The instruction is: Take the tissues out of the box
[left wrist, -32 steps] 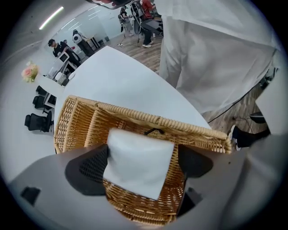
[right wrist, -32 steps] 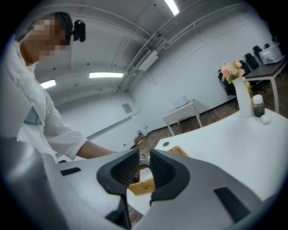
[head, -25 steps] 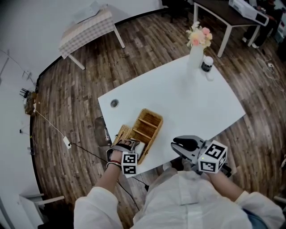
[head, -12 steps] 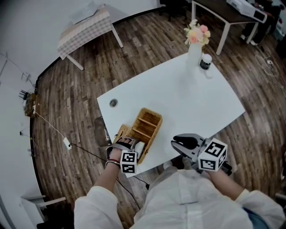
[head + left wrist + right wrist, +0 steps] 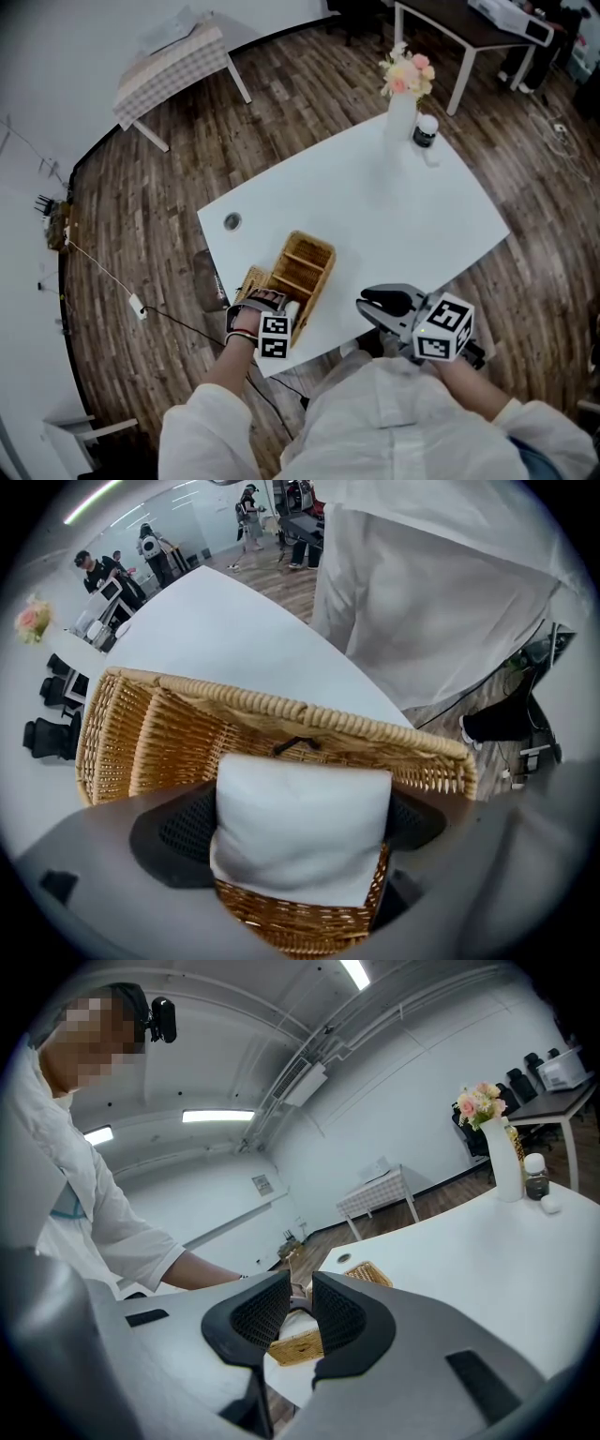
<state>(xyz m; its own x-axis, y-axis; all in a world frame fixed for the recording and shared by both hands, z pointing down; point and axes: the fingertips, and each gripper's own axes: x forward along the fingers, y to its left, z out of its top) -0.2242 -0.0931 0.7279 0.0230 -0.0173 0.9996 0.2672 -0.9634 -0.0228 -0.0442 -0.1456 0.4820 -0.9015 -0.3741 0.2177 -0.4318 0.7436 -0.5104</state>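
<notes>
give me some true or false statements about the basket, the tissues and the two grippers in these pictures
1. The wicker basket stands on the white table. True.
2. The vase of flowers stands inside the basket. False: it stands at the table's far corner, beside a small dark-capped bottle.
3. A white tissue pack sits between the jaws of the left gripper. True; the jaws are opening and the pack is still in the basket.
4. The right gripper holds the tissue pack. False: nothing is between its jaws, and it is away from the basket, at the table's near edge.
</notes>
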